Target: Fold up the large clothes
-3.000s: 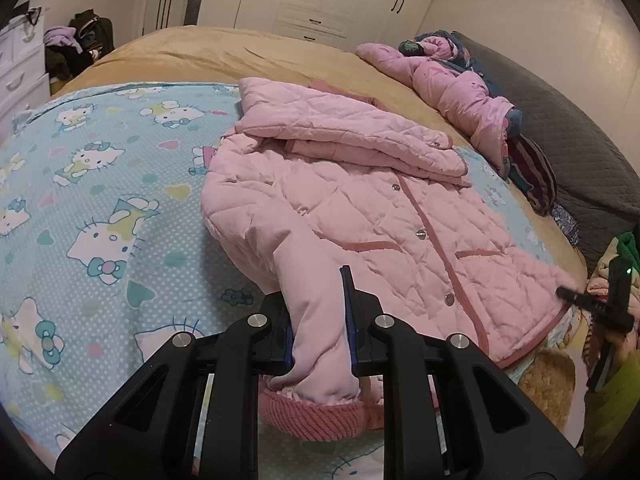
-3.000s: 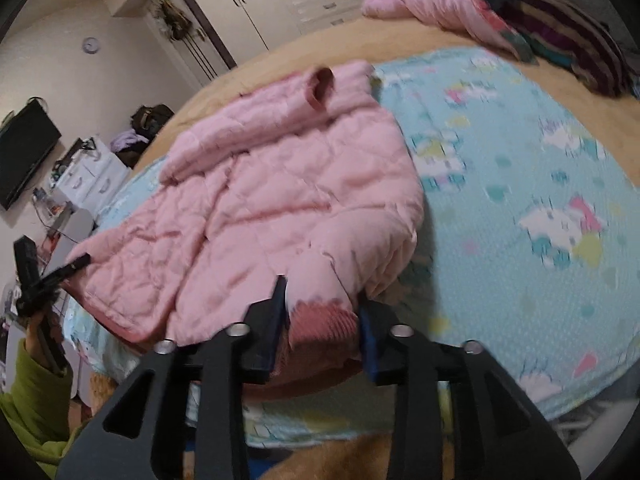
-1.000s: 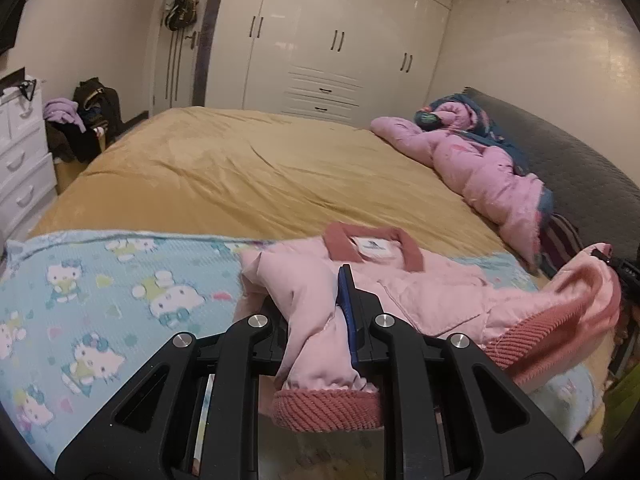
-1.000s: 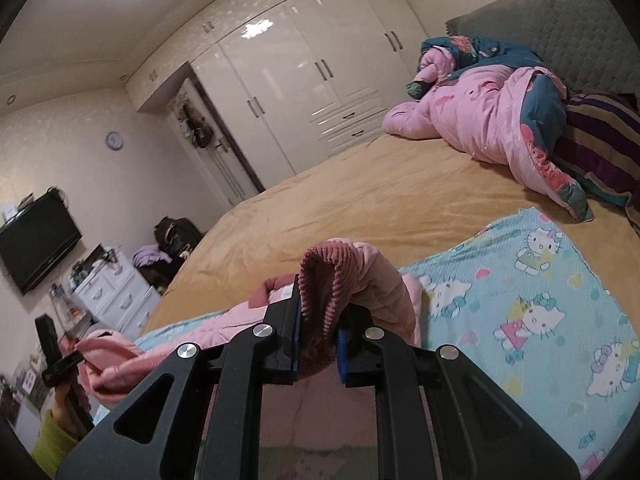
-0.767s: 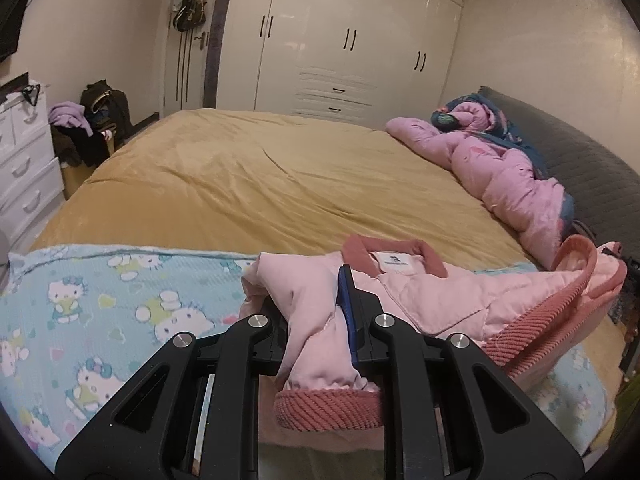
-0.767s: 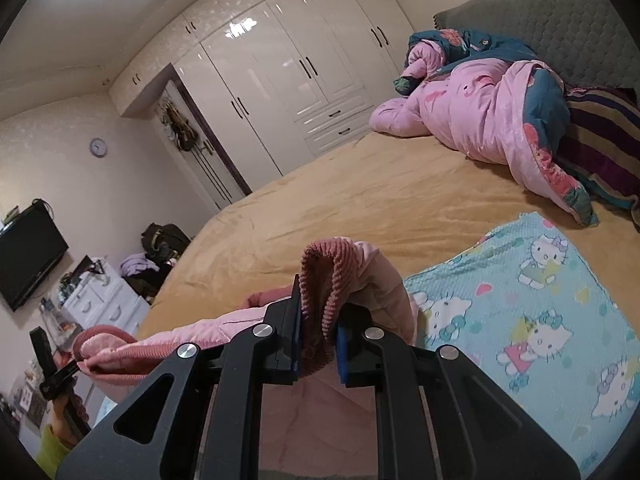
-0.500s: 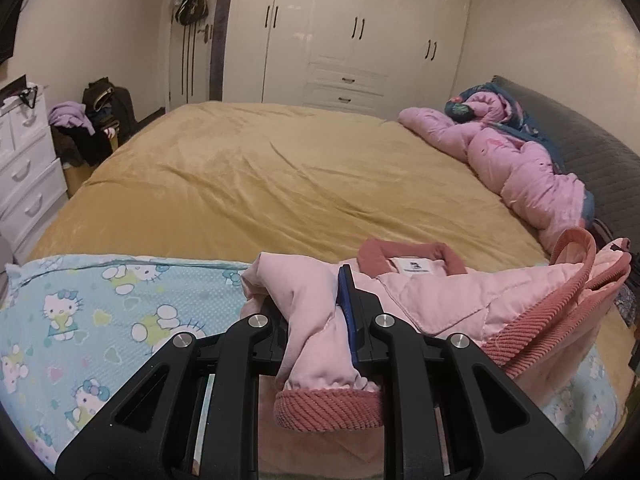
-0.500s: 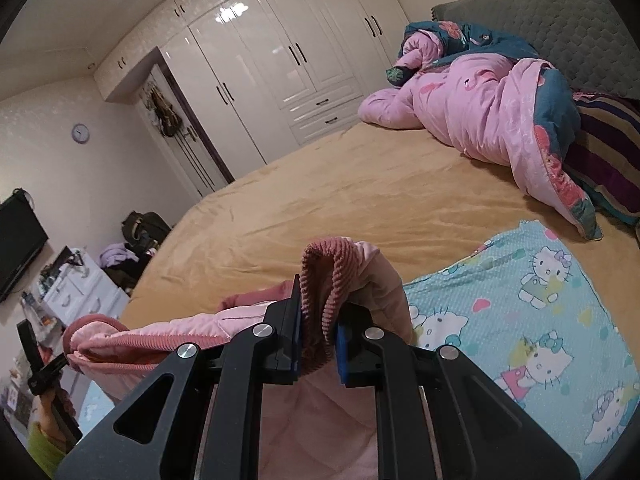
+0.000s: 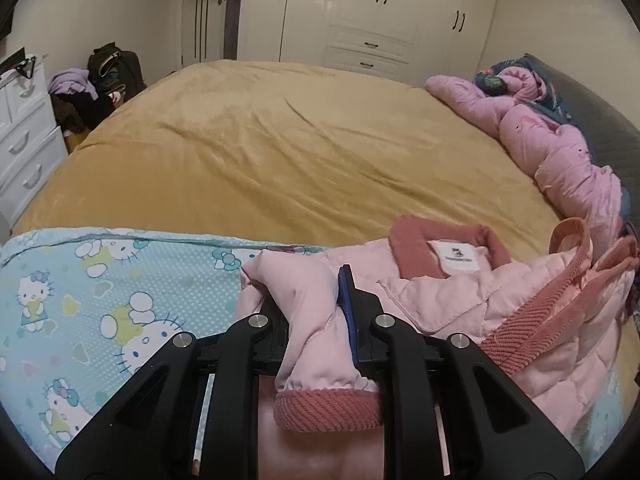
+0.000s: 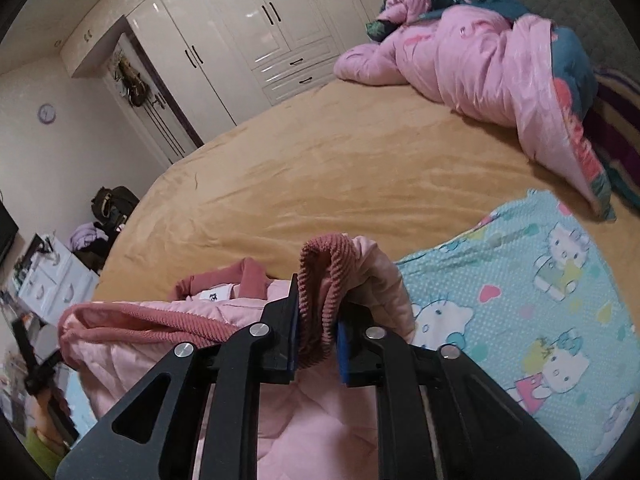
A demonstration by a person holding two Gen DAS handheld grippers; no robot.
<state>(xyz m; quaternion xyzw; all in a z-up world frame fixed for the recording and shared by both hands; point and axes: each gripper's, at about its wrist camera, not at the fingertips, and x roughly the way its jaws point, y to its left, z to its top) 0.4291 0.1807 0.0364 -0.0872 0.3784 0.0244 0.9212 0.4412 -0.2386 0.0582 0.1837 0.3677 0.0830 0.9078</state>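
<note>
Left wrist: jacket cuff btwn fingers.

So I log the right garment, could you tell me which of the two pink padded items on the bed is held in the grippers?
The quilted pink jacket with rose ribbed trim, clamped by the left gripper and right gripper. The pink comforter lies bunched by the headboard.

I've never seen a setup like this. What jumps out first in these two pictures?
Black tongs fill the foreground of each view: the left tongs and the right tongs each pinch a ribbed cuff of one pink quilted jacket. It lies bunched on a Hello Kitty blanket across a mustard-yellow bed, with a pink duvet heaped by the headboard.
</note>
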